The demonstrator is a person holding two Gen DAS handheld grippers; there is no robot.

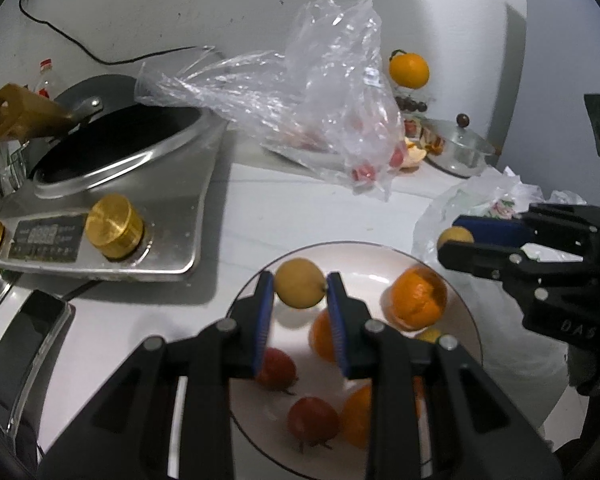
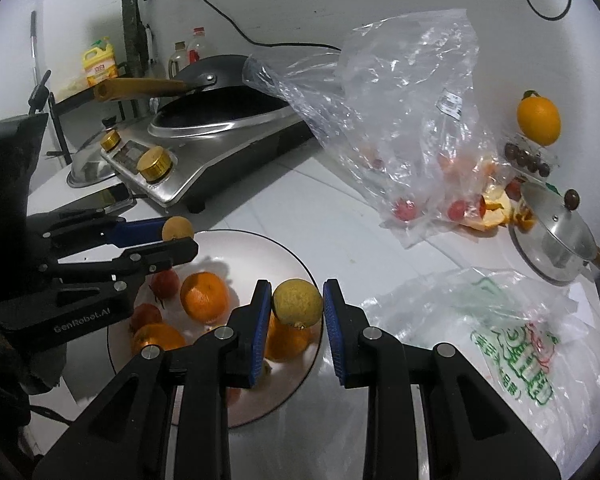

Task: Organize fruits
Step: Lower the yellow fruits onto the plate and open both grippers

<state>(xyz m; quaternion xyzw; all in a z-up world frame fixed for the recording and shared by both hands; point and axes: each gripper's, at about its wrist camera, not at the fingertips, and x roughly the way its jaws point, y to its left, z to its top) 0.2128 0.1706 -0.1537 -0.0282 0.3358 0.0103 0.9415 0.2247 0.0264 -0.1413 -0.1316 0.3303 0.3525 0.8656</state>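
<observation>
A white plate (image 1: 352,256) (image 2: 260,240) on the counter holds several oranges (image 1: 418,298) (image 2: 204,296) and small red fruits (image 1: 312,420) (image 2: 166,282). My left gripper (image 1: 300,286) (image 2: 178,236) is shut on a small yellow fruit (image 1: 300,282) (image 2: 177,227) above the plate's far-left rim. My right gripper (image 2: 297,300) (image 1: 454,240) is shut on another yellow fruit (image 2: 298,302) (image 1: 455,236), held over the plate's right edge.
An induction cooker with a black wok (image 1: 112,152) (image 2: 220,120) stands left of the plate. A clear plastic bag with red fruits (image 1: 320,120) (image 2: 412,140), orange peels (image 2: 496,208), a glass-lidded pot (image 2: 556,232), a printed white bag (image 2: 512,352) and an orange on a stand (image 1: 409,70) lie beyond and right.
</observation>
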